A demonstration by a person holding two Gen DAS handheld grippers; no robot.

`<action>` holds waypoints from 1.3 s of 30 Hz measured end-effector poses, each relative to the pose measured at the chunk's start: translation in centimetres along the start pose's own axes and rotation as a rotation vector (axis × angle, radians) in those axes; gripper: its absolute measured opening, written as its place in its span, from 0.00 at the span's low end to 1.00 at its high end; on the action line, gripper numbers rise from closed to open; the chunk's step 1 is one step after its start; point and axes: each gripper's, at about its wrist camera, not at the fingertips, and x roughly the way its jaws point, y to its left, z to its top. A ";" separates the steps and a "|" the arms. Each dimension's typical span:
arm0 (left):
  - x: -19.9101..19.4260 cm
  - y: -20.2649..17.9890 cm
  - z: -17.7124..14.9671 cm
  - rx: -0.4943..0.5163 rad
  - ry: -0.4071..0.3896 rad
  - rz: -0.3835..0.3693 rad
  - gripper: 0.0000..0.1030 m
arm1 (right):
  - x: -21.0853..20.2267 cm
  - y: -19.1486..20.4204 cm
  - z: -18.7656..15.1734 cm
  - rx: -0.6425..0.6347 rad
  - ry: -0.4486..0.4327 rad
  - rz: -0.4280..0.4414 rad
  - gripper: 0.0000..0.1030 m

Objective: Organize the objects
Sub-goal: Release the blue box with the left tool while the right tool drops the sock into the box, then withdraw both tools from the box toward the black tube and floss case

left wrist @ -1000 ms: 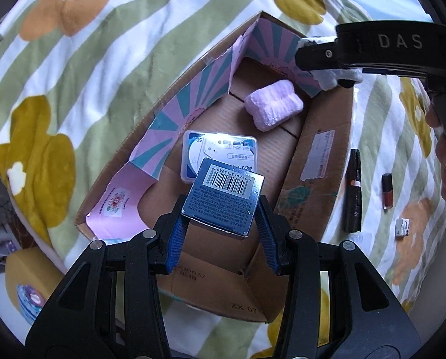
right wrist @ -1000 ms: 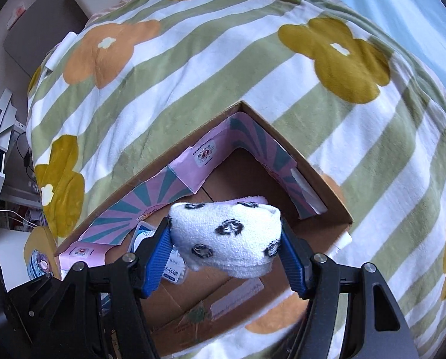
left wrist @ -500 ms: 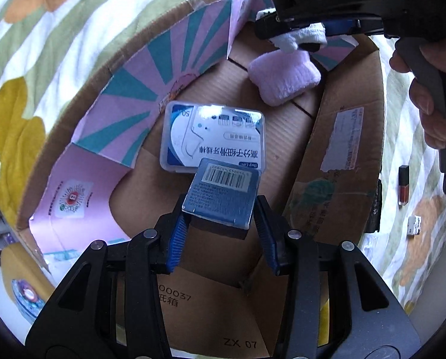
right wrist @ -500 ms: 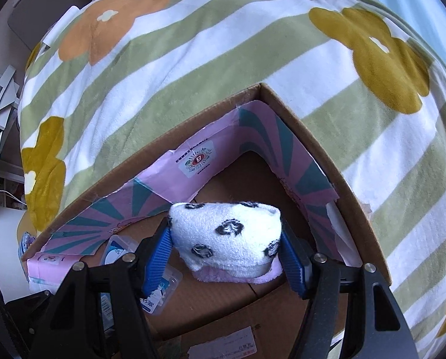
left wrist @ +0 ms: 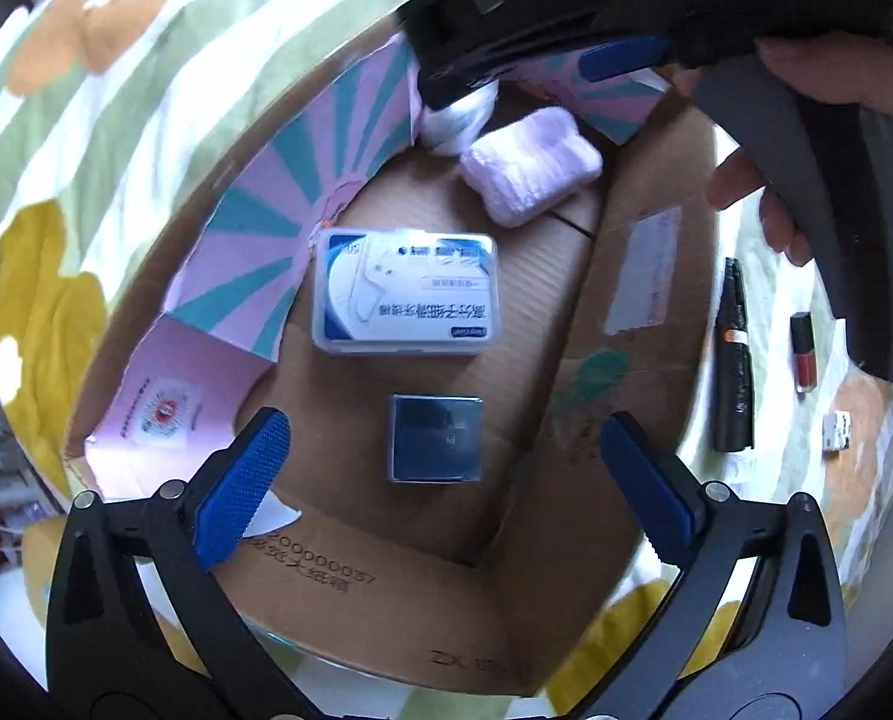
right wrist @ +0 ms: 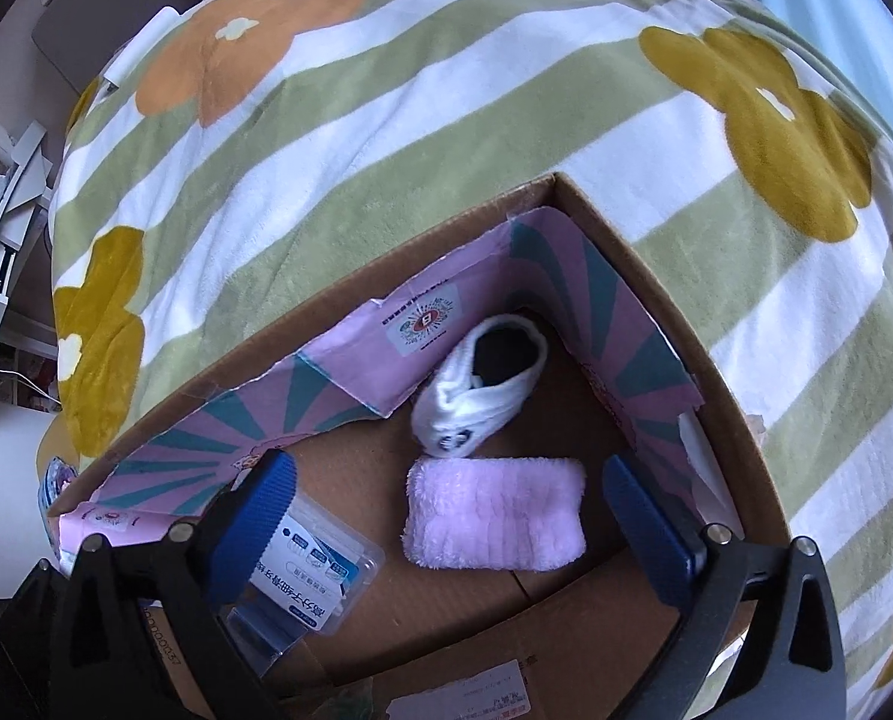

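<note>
Both claws pointing steeply down into a cardboard box (left wrist: 350, 576) on the bed, left claw (left wrist: 446, 480) just opened wide above a small blue box (left wrist: 436, 438), right claw (right wrist: 446, 516) just opened wide, empty, over a white sock (right wrist: 482, 384) and pink cloth (right wrist: 494, 513), floss-pick case (left wrist: 404, 294) alongside.

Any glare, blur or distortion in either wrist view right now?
Left wrist: glare washes the floss box lid, the dark blue box looks smeared, the other hand-held gripper's lettering is blurred. Right wrist: evenly lit, strong fisheye bending of the blanket stripes; white sock slightly soft.

2 wrist views, steeply down, close; share cardboard box (left wrist: 350, 576) (right wrist: 716, 348).
</note>
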 end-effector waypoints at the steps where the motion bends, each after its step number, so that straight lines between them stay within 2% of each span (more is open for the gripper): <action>1: 0.0 0.1 0.1 -0.017 0.004 -0.016 1.00 | -0.1 0.1 0.0 -0.002 0.001 0.000 0.99; 9: -0.2 1.3 -0.3 -0.062 0.026 -0.007 1.00 | -2.7 0.4 -0.6 -0.009 -0.020 -0.008 0.99; 19: -4.7 1.4 -0.4 -0.059 -0.026 0.010 1.00 | -9.9 0.4 -3.4 0.061 -0.085 -0.027 0.99; 29: -11.1 -0.3 -0.1 0.061 -0.120 0.014 1.00 | -18.2 -0.1 -9.4 0.229 -0.166 -0.092 0.99; 32: -13.1 -1.1 0.1 0.097 -0.156 -0.017 1.00 | -20.6 -0.3 -11.8 0.303 -0.203 -0.128 0.99; 39: -15.9 -3.2 0.6 0.198 -0.181 -0.063 1.00 | -24.9 -0.6 -18.3 0.472 -0.275 -0.232 0.99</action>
